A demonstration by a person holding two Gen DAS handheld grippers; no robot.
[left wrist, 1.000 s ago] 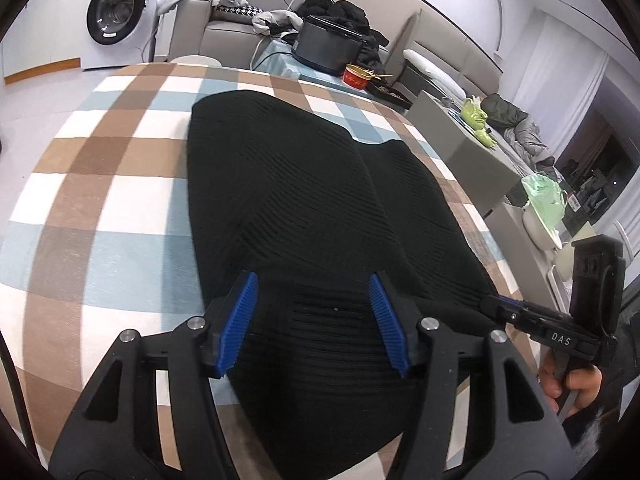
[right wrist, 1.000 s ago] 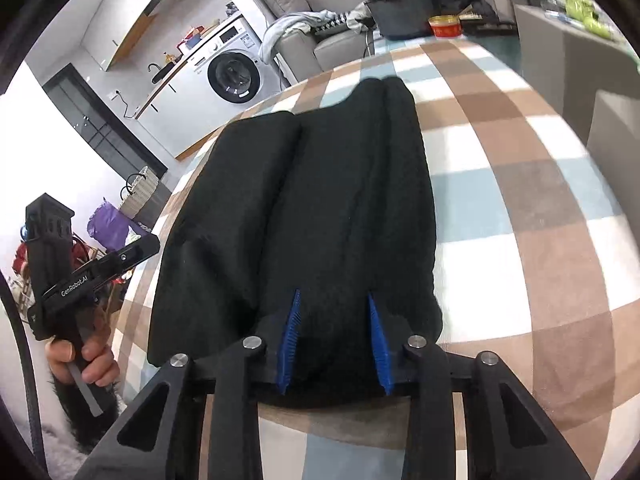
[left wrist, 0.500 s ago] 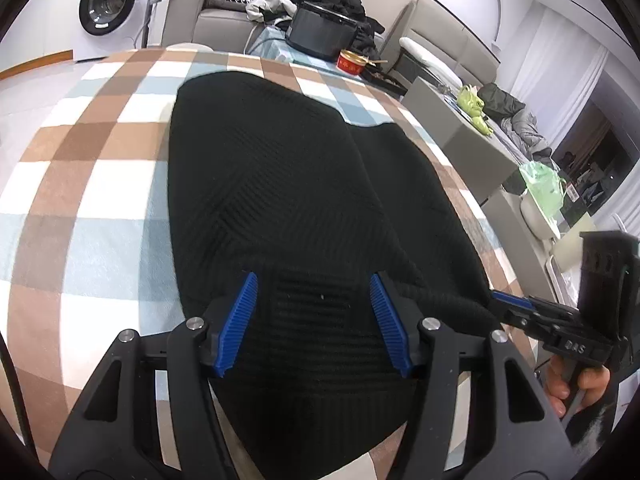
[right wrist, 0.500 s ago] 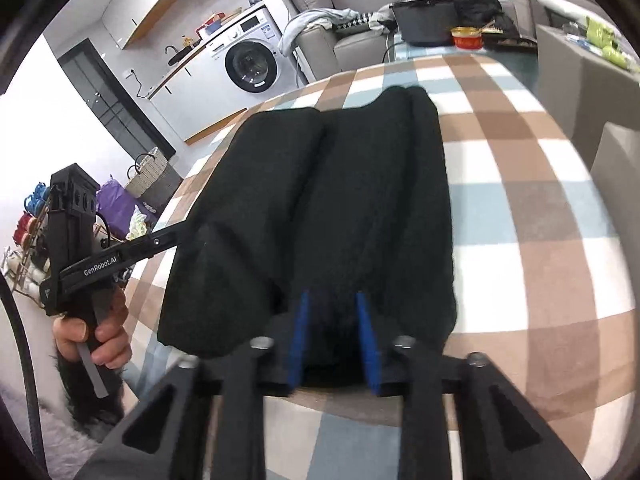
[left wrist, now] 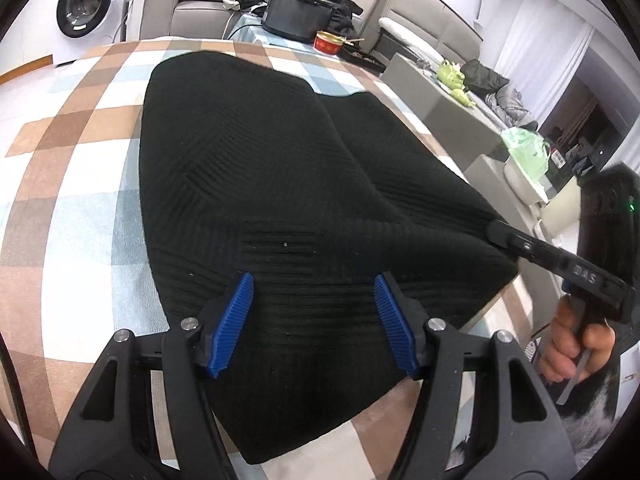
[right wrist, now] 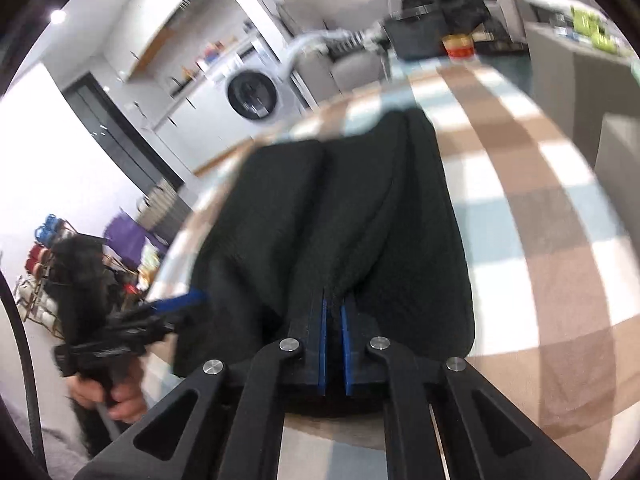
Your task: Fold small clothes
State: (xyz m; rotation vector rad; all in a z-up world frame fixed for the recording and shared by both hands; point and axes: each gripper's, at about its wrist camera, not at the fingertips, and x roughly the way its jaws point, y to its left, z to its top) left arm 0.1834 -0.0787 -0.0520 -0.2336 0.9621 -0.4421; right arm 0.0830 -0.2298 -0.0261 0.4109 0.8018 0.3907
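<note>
The black garment (left wrist: 256, 184) lies on the checked surface (left wrist: 76, 208), and the washer (left wrist: 82, 2) stands beyond its far end. It looks already folded lengthwise: two long lobes lie side by side with a crease between them, so I judge the side folds done. What seems left is the cross fold, bringing the near end toward the washer end.

Its long axis runs from the near edge straight away toward the washer. The far end is the narrower one, and the near end hangs a little over the surface edge.

The right claw (right wrist: 335, 344) has just been closing and now pinches the near hem, on the side farther from the washer. The left claw (left wrist: 314, 322) has just been opening a little; it stands wide over the near hem, the cloth lies between its pads but is not pressed. So the second grip is not yet made.
</note>
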